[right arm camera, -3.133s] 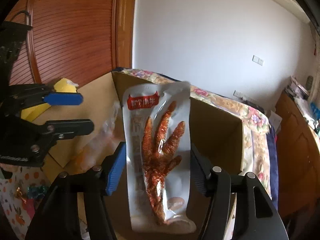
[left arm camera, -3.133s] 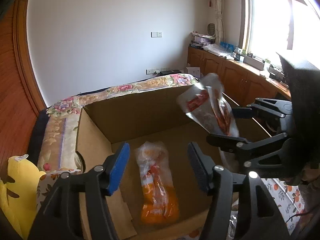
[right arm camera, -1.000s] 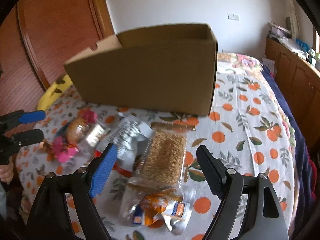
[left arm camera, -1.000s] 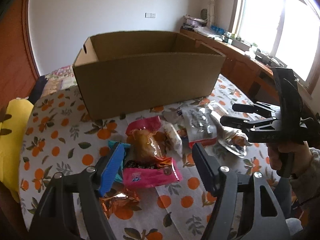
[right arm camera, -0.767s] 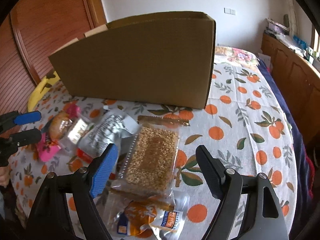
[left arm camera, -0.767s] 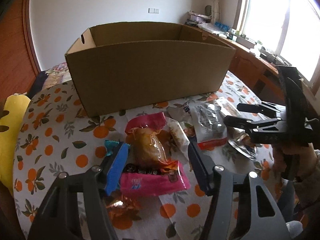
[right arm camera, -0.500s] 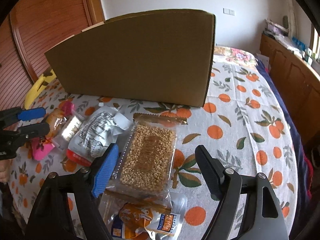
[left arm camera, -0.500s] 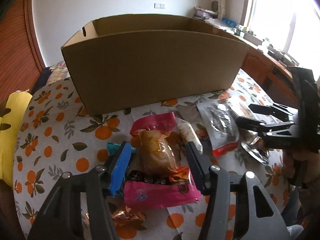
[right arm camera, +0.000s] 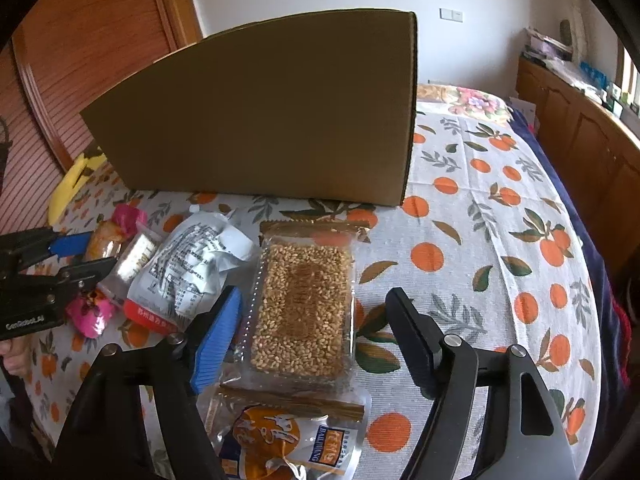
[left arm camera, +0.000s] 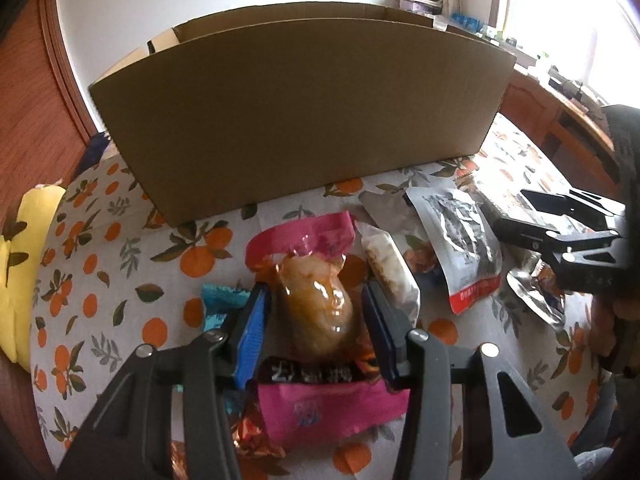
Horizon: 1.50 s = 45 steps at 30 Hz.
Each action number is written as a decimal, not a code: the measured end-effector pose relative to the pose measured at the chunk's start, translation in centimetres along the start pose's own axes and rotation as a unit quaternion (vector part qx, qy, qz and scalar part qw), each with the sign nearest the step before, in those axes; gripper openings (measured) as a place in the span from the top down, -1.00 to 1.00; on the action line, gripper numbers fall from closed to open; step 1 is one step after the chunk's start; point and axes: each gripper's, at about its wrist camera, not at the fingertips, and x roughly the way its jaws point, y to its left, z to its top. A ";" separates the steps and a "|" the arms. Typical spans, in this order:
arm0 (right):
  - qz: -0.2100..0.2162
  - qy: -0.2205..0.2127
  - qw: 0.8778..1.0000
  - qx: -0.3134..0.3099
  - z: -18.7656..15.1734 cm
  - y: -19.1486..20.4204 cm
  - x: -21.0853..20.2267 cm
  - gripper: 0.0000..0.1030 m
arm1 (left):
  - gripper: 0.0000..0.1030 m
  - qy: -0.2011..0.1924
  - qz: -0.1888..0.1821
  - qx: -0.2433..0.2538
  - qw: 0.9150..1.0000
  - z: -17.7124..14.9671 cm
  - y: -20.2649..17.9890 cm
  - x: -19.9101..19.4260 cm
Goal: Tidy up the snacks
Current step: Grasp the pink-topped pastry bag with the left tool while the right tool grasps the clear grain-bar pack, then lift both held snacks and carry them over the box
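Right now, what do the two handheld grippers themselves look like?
Both grippers, left and right, are black with silver screws; each has one blue finger pad and one black. In the right wrist view, white "GenRobot.AI" lettering marks the left gripper's side.

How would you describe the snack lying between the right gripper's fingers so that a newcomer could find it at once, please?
Start at the big brown cardboard box on the orange-print tablecloth. In front of its right end lies a clear rectangular packet of golden puffed-grain cake. Unlike the silvery printed pouch beside it, you see straight through to a flat slab of grains.
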 end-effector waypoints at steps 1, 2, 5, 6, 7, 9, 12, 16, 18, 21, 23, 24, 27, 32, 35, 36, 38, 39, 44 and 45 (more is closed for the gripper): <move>-0.002 0.001 1.000 -0.001 0.0 0.0 0.0 -0.43 | 0.09 0.002 0.003 0.000 1.000 0.1 -0.1 0.2; -0.003 0.001 1.000 -0.002 0.0 0.0 0.1 -0.43 | 0.09 0.005 0.007 0.000 1.000 0.2 -0.2 0.3; -0.006 0.003 1.000 -0.008 0.0 0.5 0.2 -0.41 | 0.09 0.010 0.016 -0.003 1.000 0.4 -0.5 0.7; -0.008 0.004 1.000 -0.012 0.0 0.7 0.3 -0.40 | 0.09 0.011 0.017 -0.002 1.000 0.4 -0.5 0.8; -0.009 0.004 1.000 -0.014 0.0 0.8 0.3 -0.40 | 0.13 0.012 0.019 -0.002 1.000 0.4 -0.6 0.9; -0.012 0.006 1.000 -0.019 0.0 1.0 0.5 -0.39 | 0.21 0.011 0.023 -0.003 1.000 0.3 -0.9 0.8; -0.015 0.008 1.000 -0.026 -0.1 1.3 0.6 -0.36 | 0.24 0.005 0.026 -0.004 1.000 -0.2 -1.2 0.4; -0.018 0.009 0.999 -0.031 -0.1 1.6 0.7 -0.33 | 0.24 -0.003 0.016 -0.011 1.000 -1.0 -1.5 -0.7; -0.018 0.009 0.999 -0.032 -0.1 1.6 0.8 -0.31 | 0.25 -0.010 0.018 -0.012 1.000 -1.2 -1.8 -1.3; -0.022 0.010 0.999 -0.034 -0.2 1.7 0.8 -0.25 | 0.25 -0.022 0.020 -0.013 0.999 -1.6 -2.0 -2.4; -0.025 0.010 0.999 -0.035 -0.2 1.8 0.8 -0.19 | 0.26 -0.027 0.016 -0.017 0.999 -1.8 -1.9 -3.0; -0.024 0.010 0.999 -0.036 -0.2 1.9 0.8 -0.13 | 0.28 -0.029 0.014 -0.018 0.999 -1.9 -1.8 -3.5; -0.021 0.009 0.999 -0.032 -0.2 1.7 0.7 -0.09 | 0.28 -0.036 0.010 -0.017 0.999 -2.3 -1.9 -4.2; -0.026 0.008 0.999 -0.032 -0.3 1.6 0.6 0.00 | 0.30 -0.046 0.004 -0.011 0.999 -2.7 -2.3 -5.1; -0.028 0.008 0.999 -0.032 -0.3 1.6 0.6 0.03 | 0.31 -0.048 -0.001 -0.012 0.999 -2.9 -2.3 -5.1; -0.029 0.008 0.999 -0.033 -0.3 1.6 0.6 0.03 | 0.32 -0.049 -0.003 -0.015 0.999 -3.0 -2.1 -5.1; -0.032 0.008 0.999 -0.035 -0.3 1.8 0.6 0.04 | 0.32 -0.051 -0.008 -0.022 0.998 -3.2 -1.8 -5.3; -0.033 0.008 0.999 -0.035 -0.3 1.8 0.6 0.04 | 0.32 -0.053 -0.010 -0.025 0.998 -3.2 -1.6 -5.4; -0.036 0.006 0.999 -0.035 -0.3 2.0 0.7 0.06 | 0.32 -0.063 -0.016 -0.036 0.997 -3.4 -0.9 -6.5; -0.035 0.005 0.999 -0.033 -0.3 1.9 0.7 0.07 | 0.32 -0.066 -0.018 -0.038 0.997 -3.5 -0.8 -6.7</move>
